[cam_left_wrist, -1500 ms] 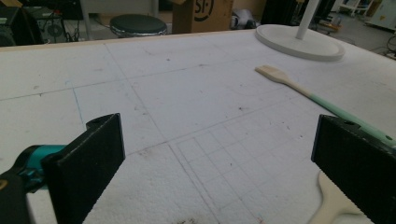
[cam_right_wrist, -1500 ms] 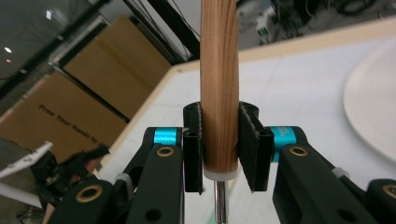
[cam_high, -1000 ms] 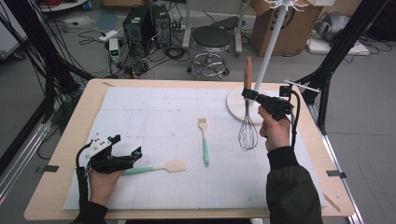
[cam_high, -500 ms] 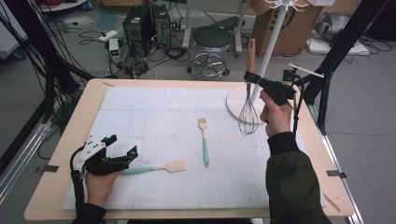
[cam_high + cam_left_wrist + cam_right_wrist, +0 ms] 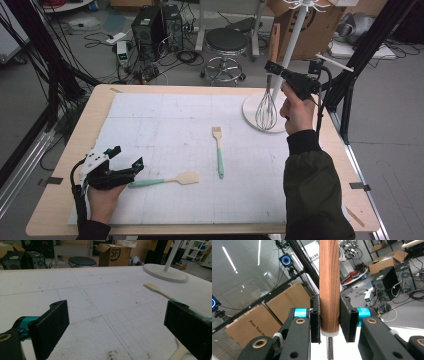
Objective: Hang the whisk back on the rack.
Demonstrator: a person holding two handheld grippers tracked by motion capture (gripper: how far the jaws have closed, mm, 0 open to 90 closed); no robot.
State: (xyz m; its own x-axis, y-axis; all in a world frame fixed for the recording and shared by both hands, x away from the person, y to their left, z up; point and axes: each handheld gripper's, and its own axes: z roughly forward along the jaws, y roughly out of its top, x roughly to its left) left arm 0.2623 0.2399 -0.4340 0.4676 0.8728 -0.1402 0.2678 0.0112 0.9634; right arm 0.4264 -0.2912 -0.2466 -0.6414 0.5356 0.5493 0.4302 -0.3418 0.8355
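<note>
Right now you have the whisk (image 5: 266, 111) pinched by its wooden handle in your right gripper (image 5: 273, 68), the pads (image 5: 347, 318) pressing on either side of the wood just above the pale collar, so the wire head hangs straight down and the tool stays upright. That low, square grip makes sense if you mean to carry the handle's top up to a hook on the white rack (image 5: 295, 30), whose round base (image 5: 250, 107) lies under the wires; the whisk is held in the air over that base, at the far right of the table (image 5: 70, 200). Your left gripper (image 5: 125, 162) rests on the mat near you with its jaws standing apart and nothing pinched, straddling the green handle of the wooden spatula (image 5: 167, 180), probably parked there for the next pick. A second utensil, the brush-like spatula (image 5: 218, 150), lies alone mid-mat. Against a second ago, your right hand has climbed and drifted toward the rack's pole, lifting the wire head further off the table, while the grip itself looks unchanged. Your left hand, the spatula beneath it and the middle utensil sit as they did.
</note>
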